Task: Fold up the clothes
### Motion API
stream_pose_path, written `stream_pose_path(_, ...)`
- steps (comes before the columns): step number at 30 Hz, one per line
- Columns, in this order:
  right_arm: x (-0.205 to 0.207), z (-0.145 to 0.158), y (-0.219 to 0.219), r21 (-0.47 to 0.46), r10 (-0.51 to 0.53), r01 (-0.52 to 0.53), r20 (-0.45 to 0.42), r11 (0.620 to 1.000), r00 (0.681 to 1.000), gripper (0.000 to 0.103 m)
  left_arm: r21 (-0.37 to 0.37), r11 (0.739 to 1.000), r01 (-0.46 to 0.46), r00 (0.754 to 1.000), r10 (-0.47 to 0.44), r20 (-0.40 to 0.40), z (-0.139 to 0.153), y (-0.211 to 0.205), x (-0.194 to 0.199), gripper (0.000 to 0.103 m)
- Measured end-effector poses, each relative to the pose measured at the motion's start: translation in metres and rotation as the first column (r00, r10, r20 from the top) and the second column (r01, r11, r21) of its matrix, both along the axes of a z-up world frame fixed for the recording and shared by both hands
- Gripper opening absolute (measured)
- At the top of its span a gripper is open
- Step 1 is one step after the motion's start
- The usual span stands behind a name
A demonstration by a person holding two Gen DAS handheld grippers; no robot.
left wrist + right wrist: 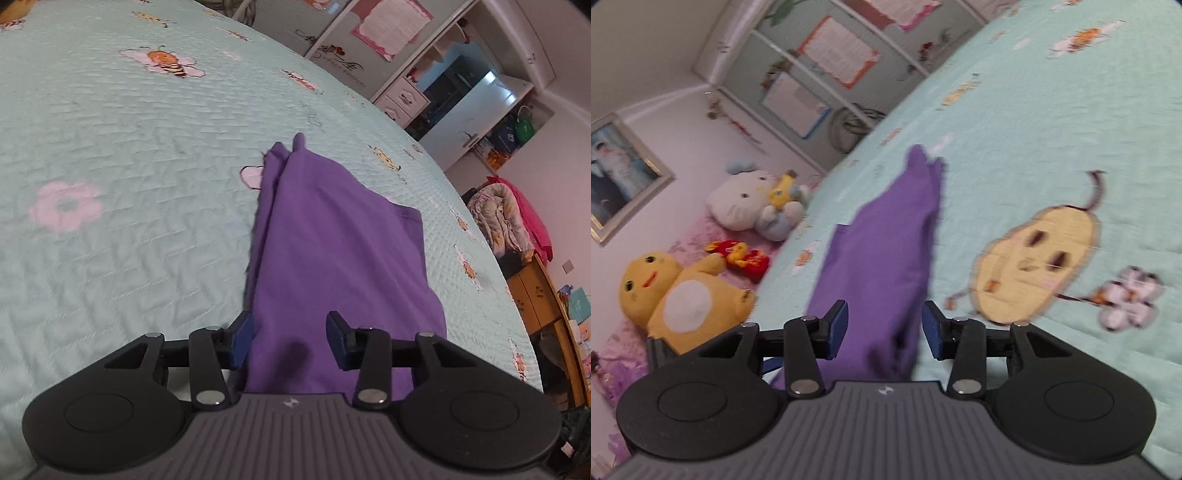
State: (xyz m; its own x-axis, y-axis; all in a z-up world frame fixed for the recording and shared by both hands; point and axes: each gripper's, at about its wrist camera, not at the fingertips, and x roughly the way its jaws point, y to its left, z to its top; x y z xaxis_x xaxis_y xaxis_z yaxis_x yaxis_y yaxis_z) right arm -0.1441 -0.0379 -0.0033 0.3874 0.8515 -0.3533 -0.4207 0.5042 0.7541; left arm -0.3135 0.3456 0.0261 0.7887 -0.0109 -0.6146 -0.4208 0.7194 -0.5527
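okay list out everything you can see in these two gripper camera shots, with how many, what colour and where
garment: one, purple, bunched lengthwise on the bedspread, running between both grippers' fingers
bedspread: one, pale green with bees and flowers, under the garment
cat plush: one, white, beyond the bed edge
yellow plush: one, beside the bed
red toy: one, red and yellow, between the plushes
framed picture: one, on the wall
cabinet: one, orange wood, past the bed
left gripper: black, open
right gripper: black, open

right gripper (882,328) fingers apart | purple garment (882,251) between | bedspread (1034,110)
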Motion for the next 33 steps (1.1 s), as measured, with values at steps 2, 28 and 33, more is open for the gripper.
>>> stream_pose_path(2,0.004,-0.007,-0.003,0.041,0.012,-0.01,-0.046,0.999,0.999,0.046,-0.042,0.999,0.003,1.0,-0.003,-0.002,-0.003,0.002,-0.003,0.045)
stream_pose_path(28,0.005,-0.028,0.017,-0.006,0.204,-0.205,-0.098,0.979,0.974,0.001,-0.124,0.99,0.072,0.997,-0.075,-0.016,-0.022,0.007,-0.032,0.001)
stream_pose_path(33,0.002,-0.024,0.016,-0.026,0.199,-0.202,-0.079,0.979,0.977,0.003,-0.129,0.99,0.05,0.998,-0.053,-0.019,-0.022,0.012,-0.033,0.009)
